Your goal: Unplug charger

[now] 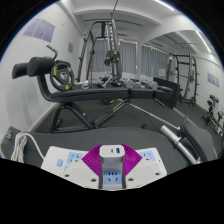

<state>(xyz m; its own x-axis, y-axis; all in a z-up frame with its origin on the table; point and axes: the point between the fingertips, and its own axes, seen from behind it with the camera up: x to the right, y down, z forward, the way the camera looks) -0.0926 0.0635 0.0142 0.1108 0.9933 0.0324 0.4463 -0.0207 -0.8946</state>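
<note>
Gym room seen along the tool's fingers. Largest in view is a dark grey floor point(120, 125), on which a black weight bench point(100, 95) stands beyond the fingers, in front of a metal rack frame point(105, 45). Windows with blinds point(160, 55) line the far wall. A chrome bar point(178, 140) lies on the floor to one side.

Just ahead of the fingers lies a white power strip point(100, 160), its long axis running crosswise to the fingers; a white cable point(22, 148) leaves its one end. Blue-marked sockets show on its top face.

The charger point(112, 155) is a small white block plugged into the strip near its middle, standing up from the top face. It sits between the two magenta pads point(98, 157).

The tool point(111, 165) brackets the charger, the pads close at either side; whether they press on it cannot be told.
</note>
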